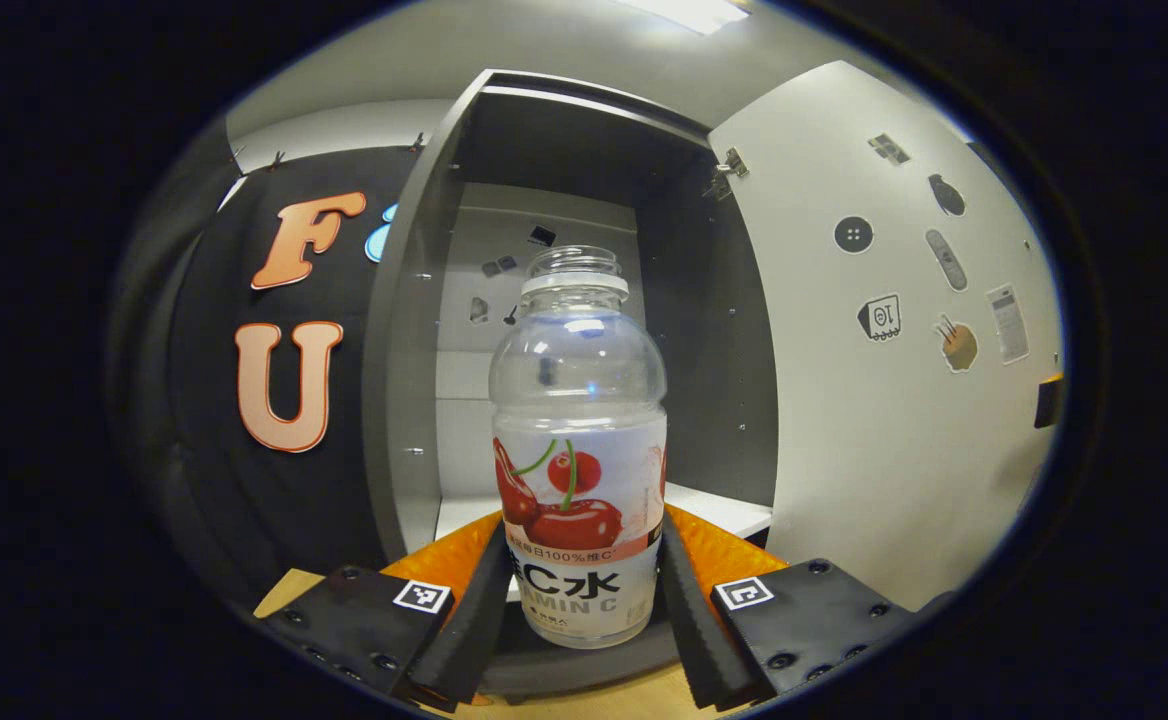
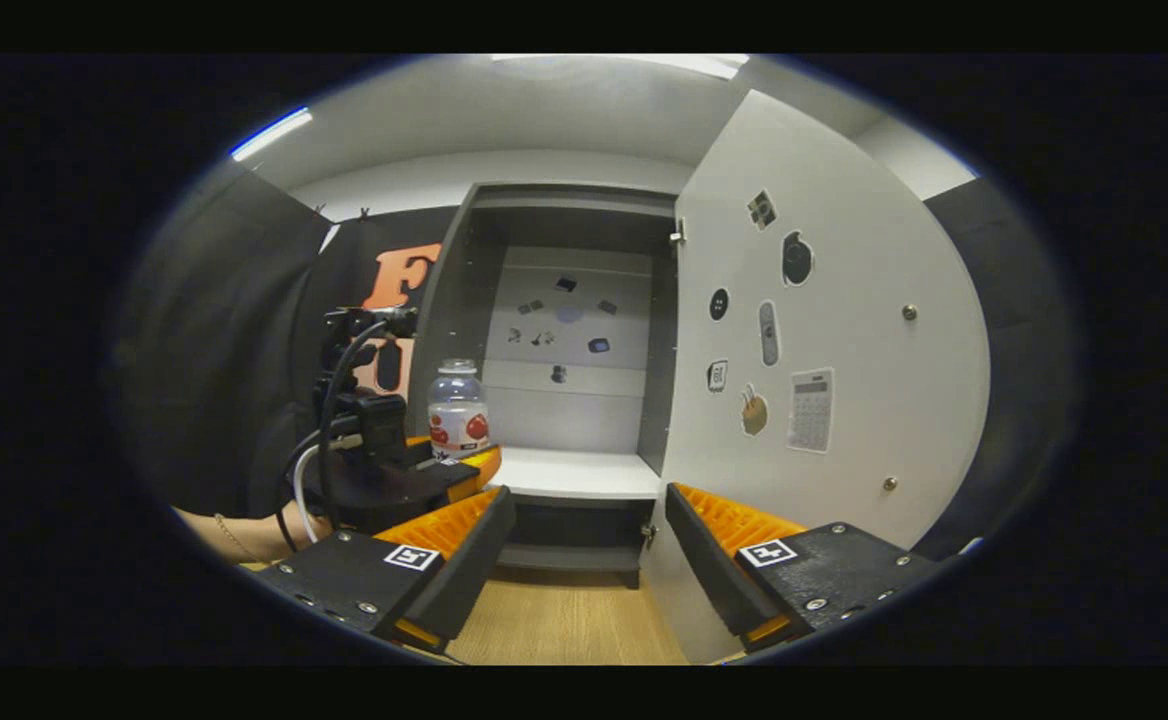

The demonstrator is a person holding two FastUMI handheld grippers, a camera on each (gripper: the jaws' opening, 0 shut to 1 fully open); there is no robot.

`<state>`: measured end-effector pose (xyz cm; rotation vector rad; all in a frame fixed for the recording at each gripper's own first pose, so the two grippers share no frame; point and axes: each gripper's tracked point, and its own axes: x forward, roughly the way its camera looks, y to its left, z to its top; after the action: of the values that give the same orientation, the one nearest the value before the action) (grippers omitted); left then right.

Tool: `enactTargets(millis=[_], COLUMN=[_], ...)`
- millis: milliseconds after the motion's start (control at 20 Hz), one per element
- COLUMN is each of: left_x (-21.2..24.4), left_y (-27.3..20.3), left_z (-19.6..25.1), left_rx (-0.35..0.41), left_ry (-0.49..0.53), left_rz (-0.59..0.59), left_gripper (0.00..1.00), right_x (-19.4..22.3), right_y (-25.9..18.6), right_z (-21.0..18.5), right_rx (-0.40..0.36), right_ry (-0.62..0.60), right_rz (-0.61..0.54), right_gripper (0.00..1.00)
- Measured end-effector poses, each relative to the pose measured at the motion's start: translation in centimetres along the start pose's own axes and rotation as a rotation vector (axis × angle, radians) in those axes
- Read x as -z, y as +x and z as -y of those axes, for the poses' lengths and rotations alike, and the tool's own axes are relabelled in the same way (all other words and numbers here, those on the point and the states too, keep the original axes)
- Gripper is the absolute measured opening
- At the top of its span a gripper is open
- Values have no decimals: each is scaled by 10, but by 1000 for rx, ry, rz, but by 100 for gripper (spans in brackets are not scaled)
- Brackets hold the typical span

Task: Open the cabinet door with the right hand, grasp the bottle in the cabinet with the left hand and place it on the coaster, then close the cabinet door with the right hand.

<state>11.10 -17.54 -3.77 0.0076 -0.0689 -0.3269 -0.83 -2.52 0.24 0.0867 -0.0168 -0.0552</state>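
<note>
Clear plastic bottle (image 1: 578, 440) stands upright, mouth at 12 o'clock, clenched between the left hand-held gripper's (image 1: 580, 600) fingers before the open cabinet (image 1: 584, 150). The door (image 2: 824, 330) swings out at 3 o'clock. The right hand-held gripper (image 2: 589, 545) hangs released over the bench (image 2: 564, 625).

Square markers, screws on jaws
</note>
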Motion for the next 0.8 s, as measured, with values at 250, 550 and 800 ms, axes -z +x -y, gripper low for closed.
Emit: enactTargets(millis=[250,550,800], left_x=[30,100,149], left_y=[-51,-91,-112], left_z=[-29,-65,-77], left_rx=[-10,-11,-3], left_ry=[-16,40,44], left_rz=[-16,-89,-142], left_gripper=[81,81,81], right_x=[-6,3,13], right_y=[5,24,30], right_z=[-25,-46,-65], right_rx=[-42,-24,-10], right_ry=[38,-8,-35], right_rz=[47,18,-7], right_gripper=[93,93,93])
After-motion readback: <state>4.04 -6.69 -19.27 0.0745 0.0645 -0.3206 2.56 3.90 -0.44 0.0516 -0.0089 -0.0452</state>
